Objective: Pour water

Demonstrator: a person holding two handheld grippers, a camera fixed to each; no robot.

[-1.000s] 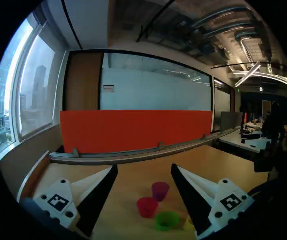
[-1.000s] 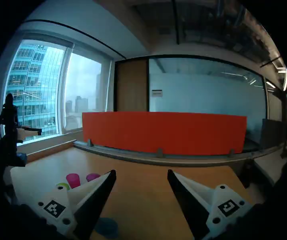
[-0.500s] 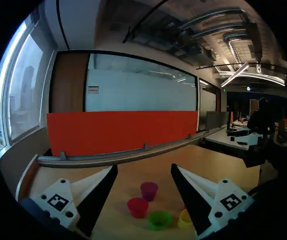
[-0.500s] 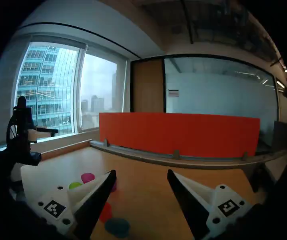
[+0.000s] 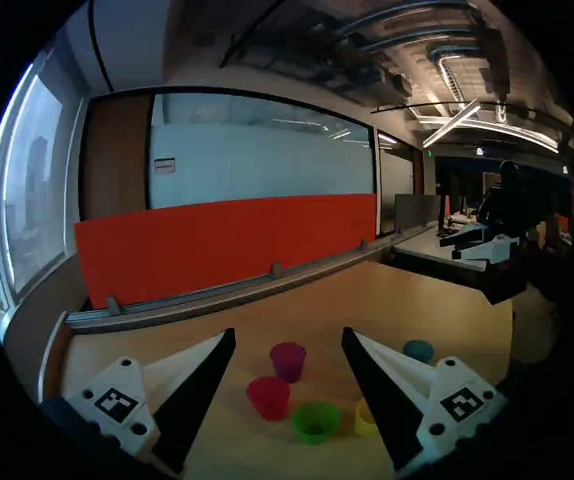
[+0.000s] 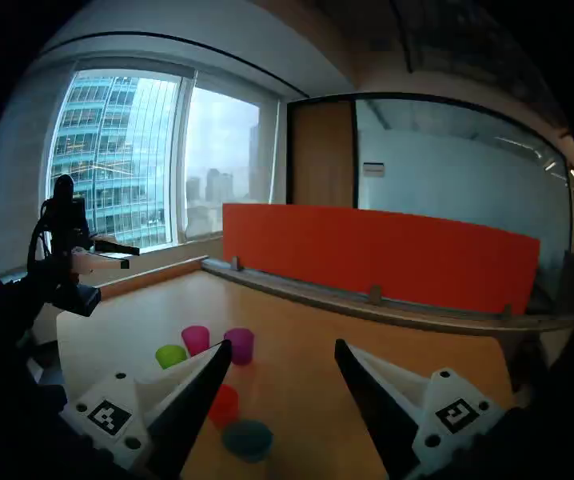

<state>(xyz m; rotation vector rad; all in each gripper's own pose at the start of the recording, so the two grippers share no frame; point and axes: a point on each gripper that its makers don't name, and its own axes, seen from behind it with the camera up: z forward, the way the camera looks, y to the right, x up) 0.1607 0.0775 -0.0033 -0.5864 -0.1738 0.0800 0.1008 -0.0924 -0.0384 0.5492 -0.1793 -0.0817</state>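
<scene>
Left gripper view: left gripper [image 5: 287, 332] fingers wide, empty. Purple cup [image 5: 288, 361], red cup [image 5: 269, 397], green cup [image 5: 316, 422], yellow cup [image 5: 364, 417] and teal cup [image 5: 418, 350] grouped on desk [image 5: 415, 304], well off its far edge; contents can't tell. Right gripper view: right gripper [image 6: 283, 344] fingers wide, empty; pink cup [image 6: 195, 339] between green and purple ones.

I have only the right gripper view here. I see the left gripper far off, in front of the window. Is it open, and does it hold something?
Observer: In the left gripper view the left gripper is open, and nothing is between its fingers.
Operator: Thank you. Which cup is nearest in front of it?
Observer: The green cup. It stands low in the gap between the two fingers.
Operator: Is there any cup that my view hides?
Observer: Yes. A yellow cup stands beside the green one, partly covered by one finger.
</scene>
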